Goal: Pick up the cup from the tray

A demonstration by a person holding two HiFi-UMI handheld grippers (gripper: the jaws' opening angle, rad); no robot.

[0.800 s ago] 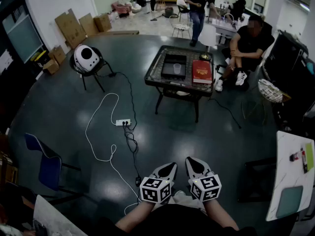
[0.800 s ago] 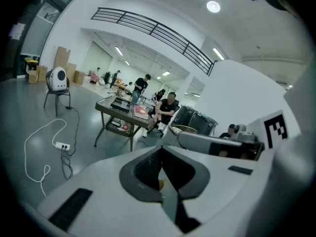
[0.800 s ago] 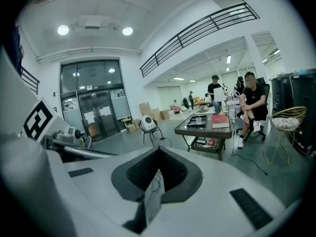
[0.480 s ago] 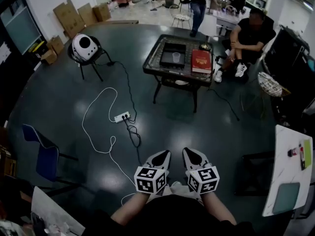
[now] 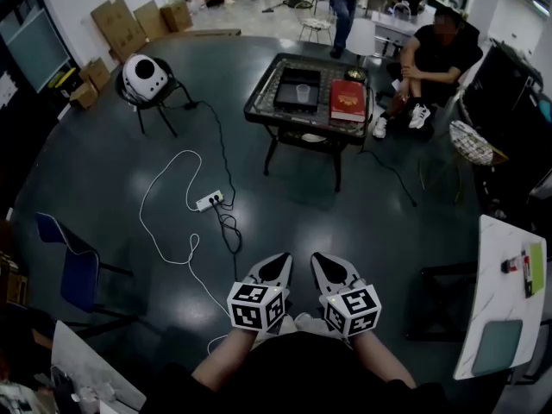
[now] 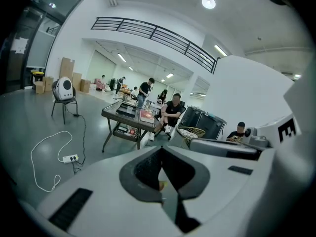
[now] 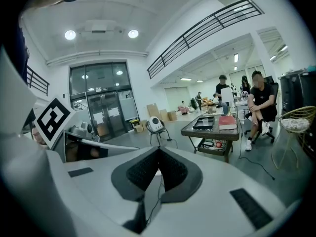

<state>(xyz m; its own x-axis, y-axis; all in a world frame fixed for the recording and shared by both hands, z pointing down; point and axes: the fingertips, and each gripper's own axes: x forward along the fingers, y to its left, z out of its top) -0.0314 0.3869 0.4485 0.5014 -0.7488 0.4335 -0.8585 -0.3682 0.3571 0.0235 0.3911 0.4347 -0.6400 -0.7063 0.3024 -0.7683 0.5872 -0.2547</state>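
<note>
A clear cup (image 5: 301, 92) stands in a black tray (image 5: 291, 83) on a dark low table (image 5: 259, 110) far across the floor, with a red book (image 5: 348, 100) beside the tray. Both grippers are held side by side close to my body, well short of the table. My left gripper (image 5: 279, 262) is shut and empty, and so is my right gripper (image 5: 319, 261). The right gripper view shows the tray (image 7: 200, 125) with the cup (image 7: 205, 121) in the distance past shut jaws. In the left gripper view the table (image 6: 129, 115) is small and the cup cannot be made out.
A white cable and power strip (image 5: 210, 200) lie on the floor between me and the table. A white round device sits on a stool (image 5: 142, 78) at left, with a blue chair (image 5: 73, 261) nearer. A seated person (image 5: 435, 59) and a wicker basket (image 5: 473, 141) are right of the table, and a white table (image 5: 504, 300) at near right.
The view has shifted: the table sits higher and a little left in frame, and both grippers have risen slightly. Both stay shut and side by side.
</note>
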